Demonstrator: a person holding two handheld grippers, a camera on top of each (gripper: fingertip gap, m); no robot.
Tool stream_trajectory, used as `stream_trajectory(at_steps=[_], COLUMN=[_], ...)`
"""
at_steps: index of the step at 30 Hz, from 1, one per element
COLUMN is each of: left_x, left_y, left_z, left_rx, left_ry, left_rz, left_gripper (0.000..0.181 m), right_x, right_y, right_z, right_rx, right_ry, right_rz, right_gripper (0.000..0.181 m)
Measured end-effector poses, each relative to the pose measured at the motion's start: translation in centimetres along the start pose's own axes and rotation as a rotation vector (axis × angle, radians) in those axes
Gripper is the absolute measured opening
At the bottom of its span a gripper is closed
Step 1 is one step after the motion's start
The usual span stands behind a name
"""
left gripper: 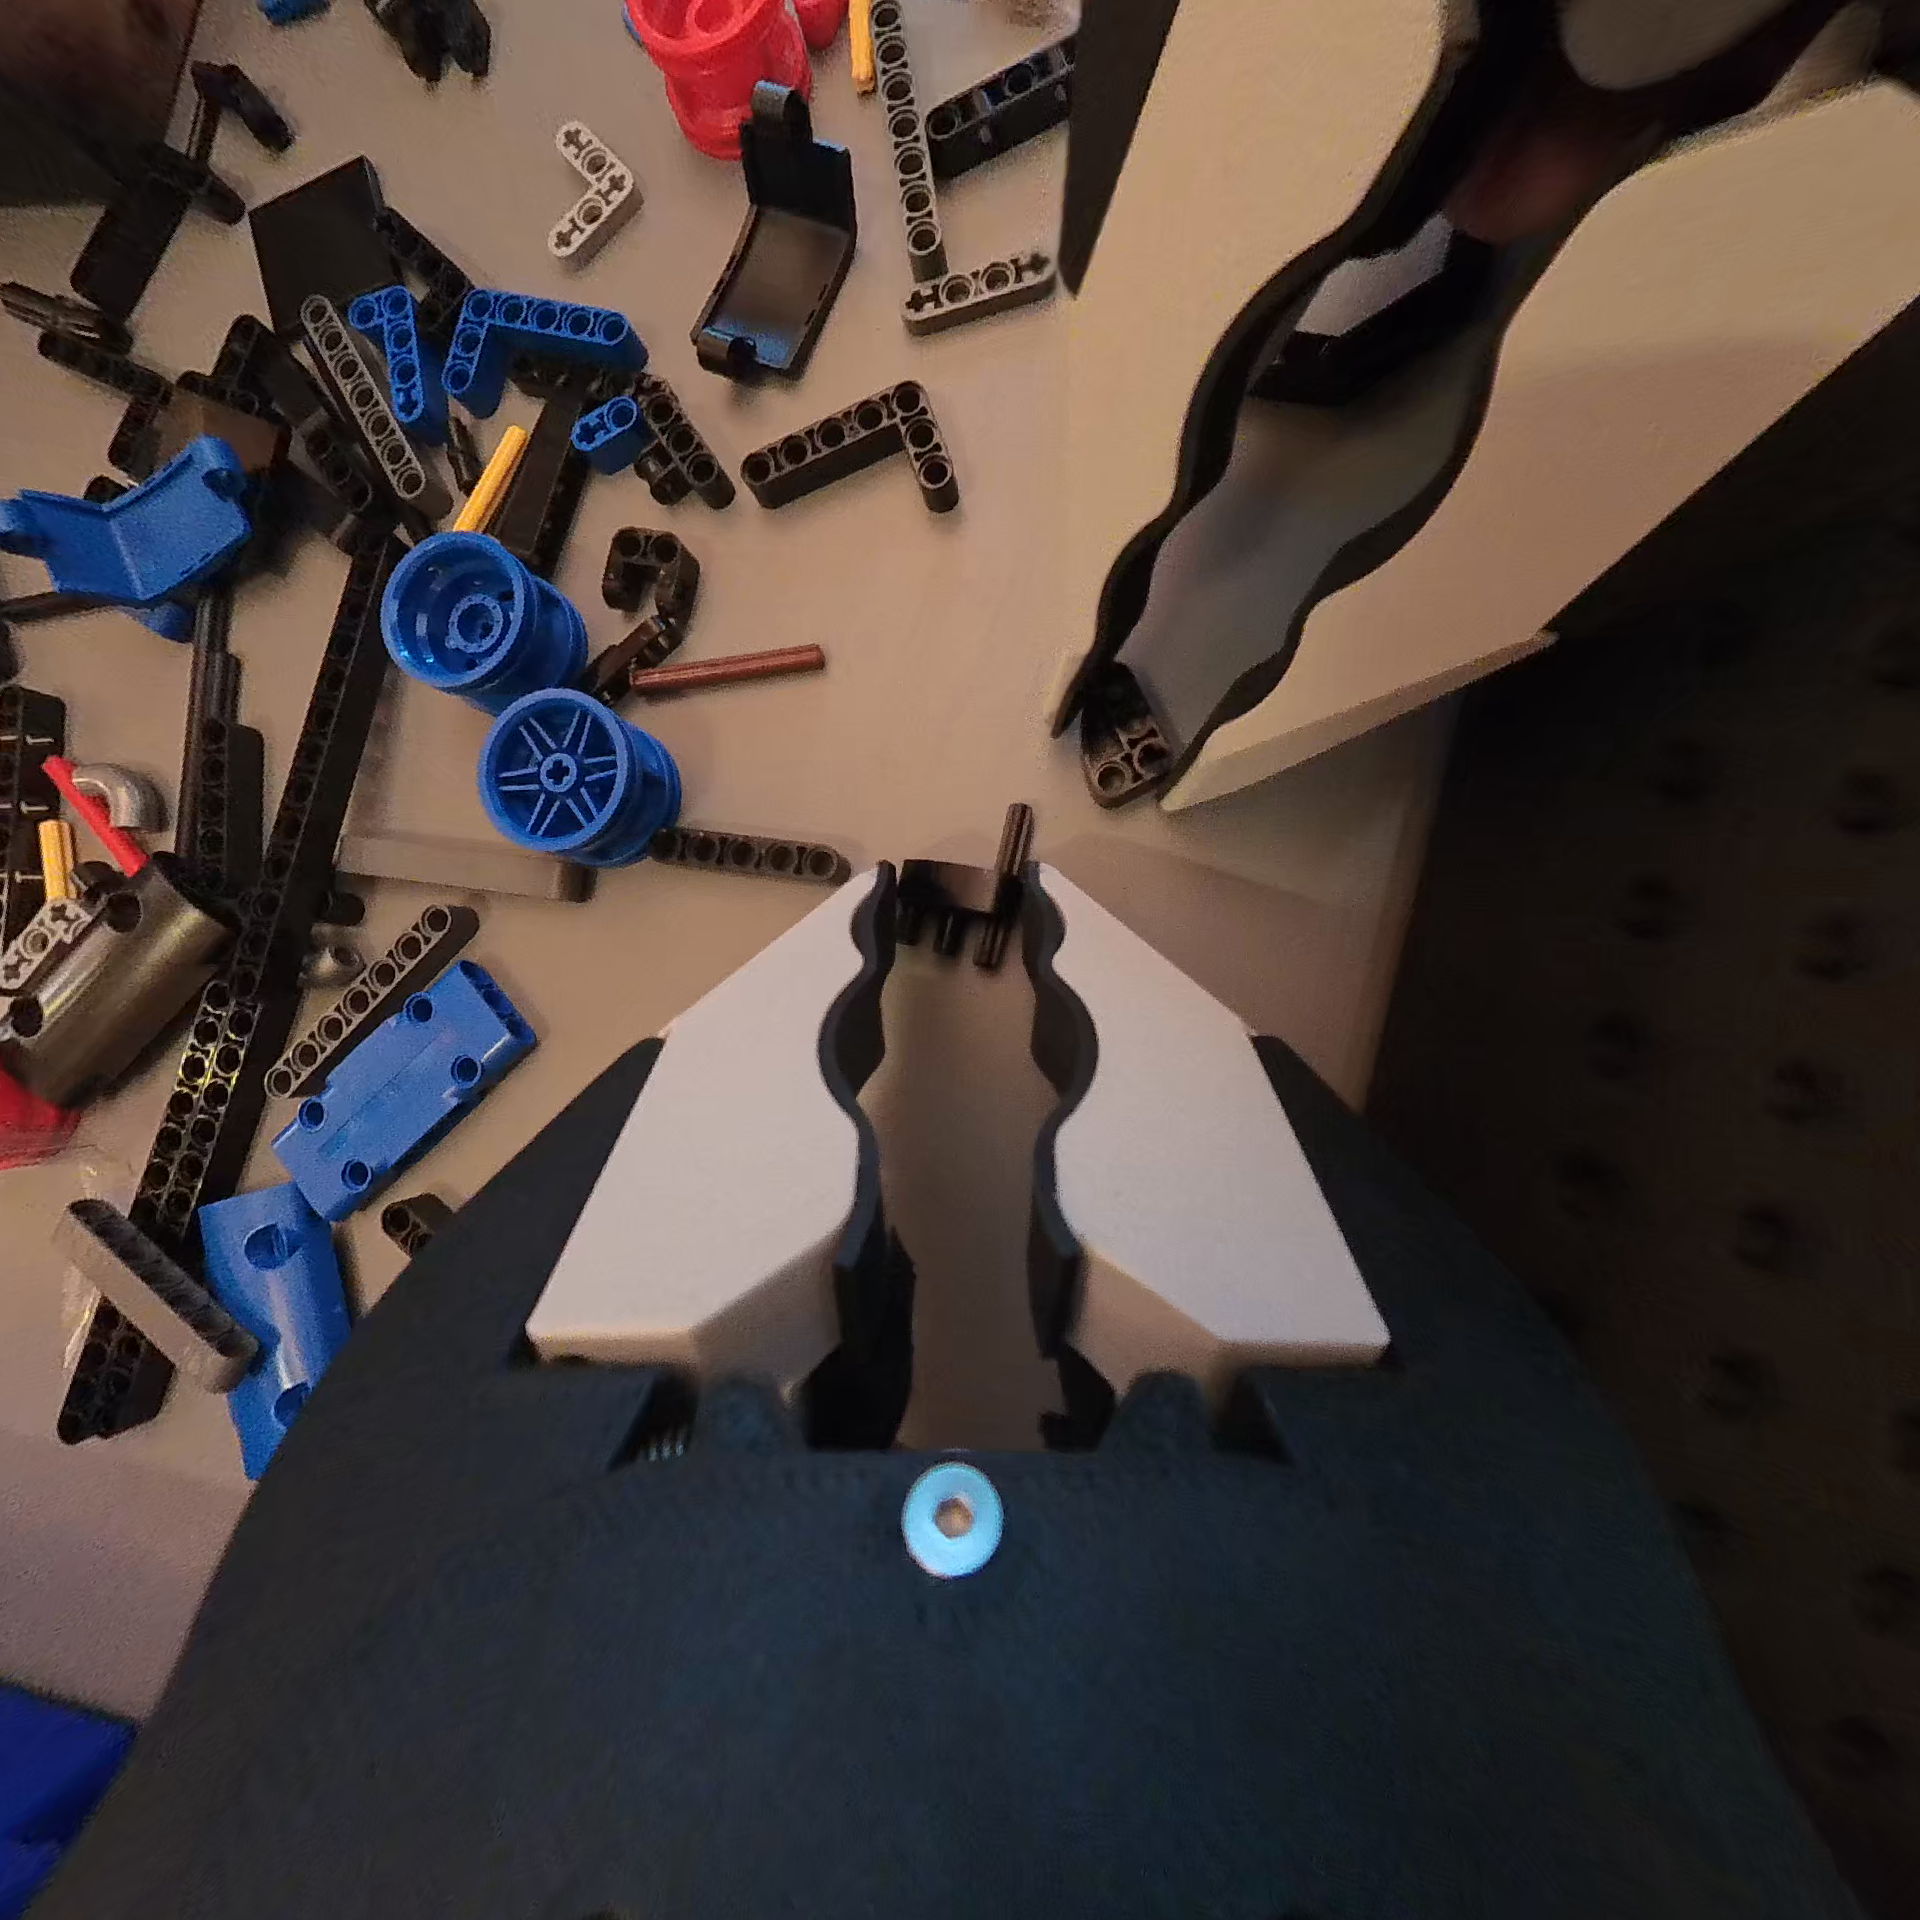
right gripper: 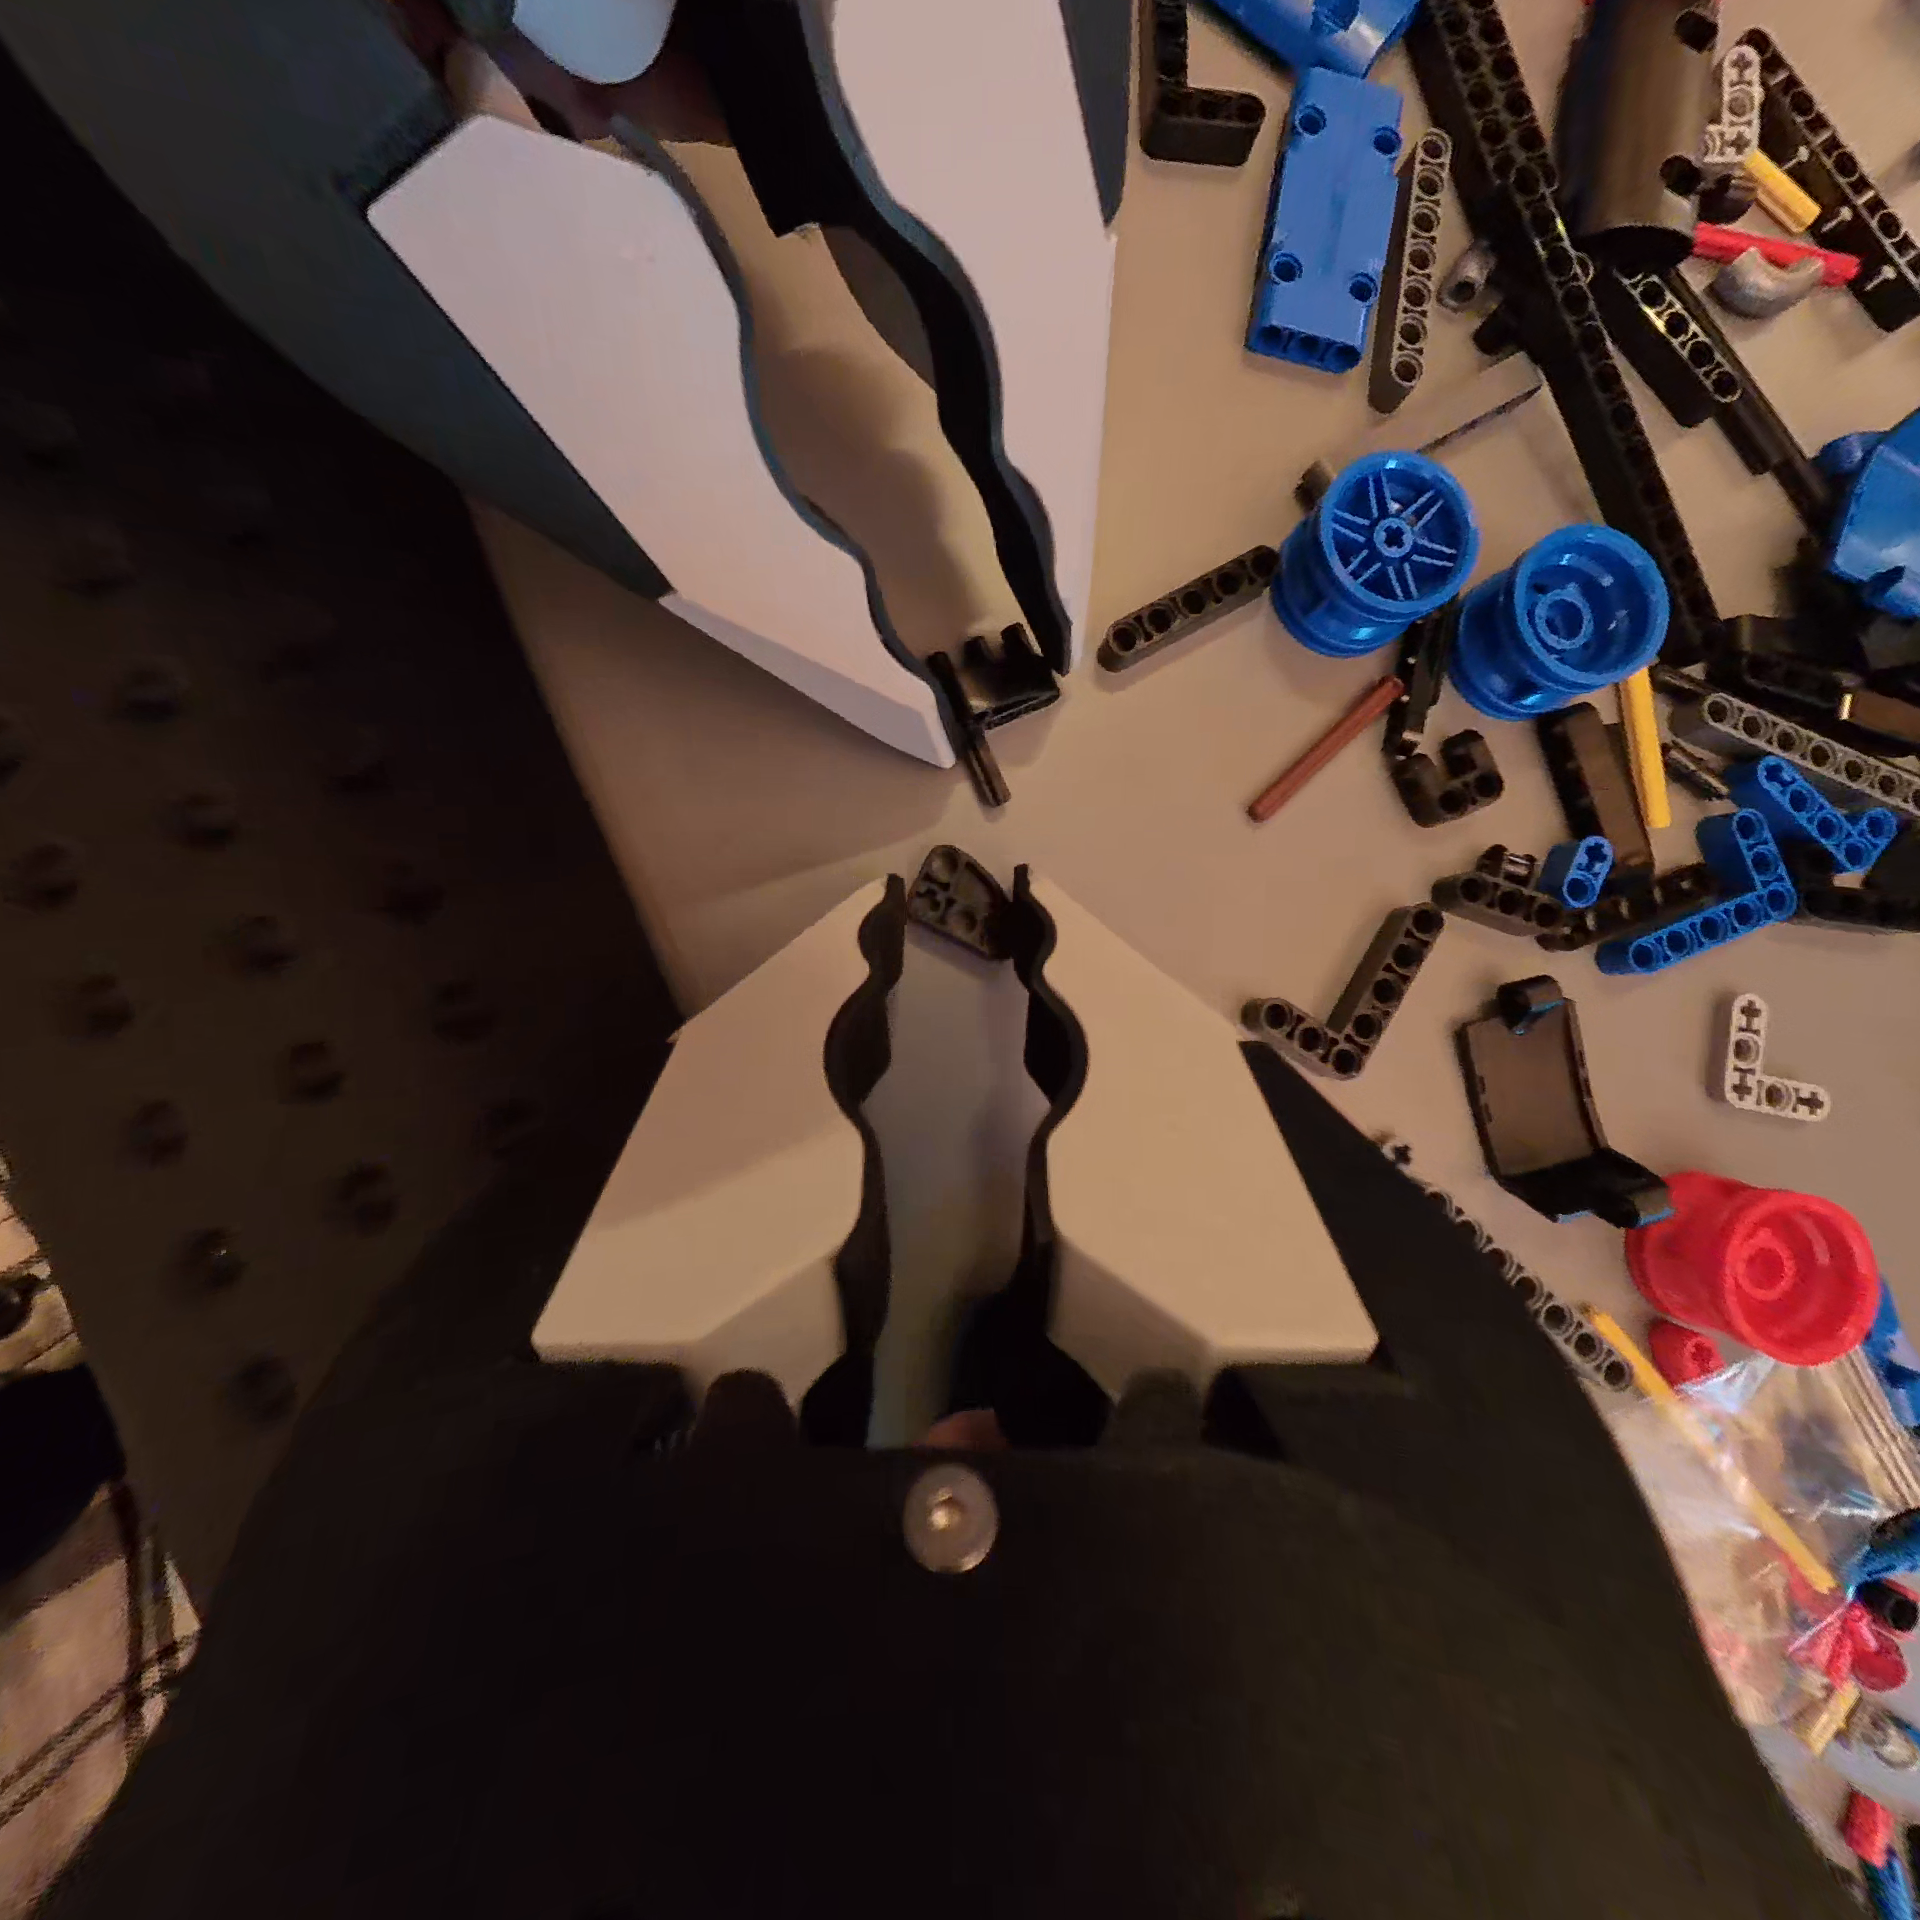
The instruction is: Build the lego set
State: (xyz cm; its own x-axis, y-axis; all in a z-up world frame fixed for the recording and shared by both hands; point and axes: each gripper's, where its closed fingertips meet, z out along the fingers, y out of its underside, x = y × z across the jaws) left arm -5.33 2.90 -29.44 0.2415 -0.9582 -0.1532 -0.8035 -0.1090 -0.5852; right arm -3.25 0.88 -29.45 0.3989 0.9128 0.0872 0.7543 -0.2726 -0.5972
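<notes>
left gripper [left gripper: 961, 894] clamps black connector with axle [left gripper: 971, 899] at its tips | right gripper [right gripper: 956, 904] grips small black, seemingly triangular piece [right gripper: 958, 902] | tips nearly facing, apart

Blue wheels [left gripper: 530, 665], a red wheel [right gripper: 1756, 1268], black beams [left gripper: 852, 447], yellow pin [left gripper: 488, 494], on a beige worktop [left gripper: 935, 582].
</notes>
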Motion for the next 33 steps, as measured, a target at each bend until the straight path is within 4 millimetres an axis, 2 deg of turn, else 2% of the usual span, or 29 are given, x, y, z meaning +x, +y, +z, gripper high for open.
stream_trajectory(at_steps=[1, 8, 11, 13, 19, 22, 26, 33], left_x=[0.0, 0.2, 0.2, 0.1, -0.1, 0.6, 0.8, 0.9], left_y=[0.0, -0.3, -0.4, -0.7, -4.5, -6.5, -7.9, -8.9], left_z=[0.0, 0.3, 0.3, 0.0, -3.5, -5.4, -7.1, -8.7], left_rx=[0.005, 0.056, 0.082, 0.119, 0.404, 0.545, 0.665, 0.77], left_ry=[0.003, 0.051, 0.051, 0.055, 0.143, 0.233, 0.29, 0.328], left_rz=[-0.001, -0.016, -0.026, -0.054, -0.162, -0.2, -0.238, -0.264], left_gripper=[0.022, 0.022, 0.021, 0.021, 0.021, 0.021, 0.021, 0.021], right_x=[0.0, 0.2, 1.0, 1.2, 1.7, 1.8, 1.6, 1.1], right_y=[0.0, 0.0, -0.6, -1.7, -4.6, -5.5, -6.5, -7.7], right_z=[0.0, -0.2, -0.8, -1.8, -5.9, -7.7, -9.7, -11.5], right_rx=[0.004, 0.084, 0.165, 0.256, 0.529, 0.637, 0.745, 0.823], right_ry=[0.005, -0.021, -0.016, -0.021, -0.063, -0.093, -0.137, -0.183], right_rz=[0.001, -0.021, -0.021, -0.029, -0.04, -0.039, -0.051, -0.116], right_gripper=[0.018, 0.018, 0.017, 0.017, 0.017, 0.018, 0.017, 0.018])
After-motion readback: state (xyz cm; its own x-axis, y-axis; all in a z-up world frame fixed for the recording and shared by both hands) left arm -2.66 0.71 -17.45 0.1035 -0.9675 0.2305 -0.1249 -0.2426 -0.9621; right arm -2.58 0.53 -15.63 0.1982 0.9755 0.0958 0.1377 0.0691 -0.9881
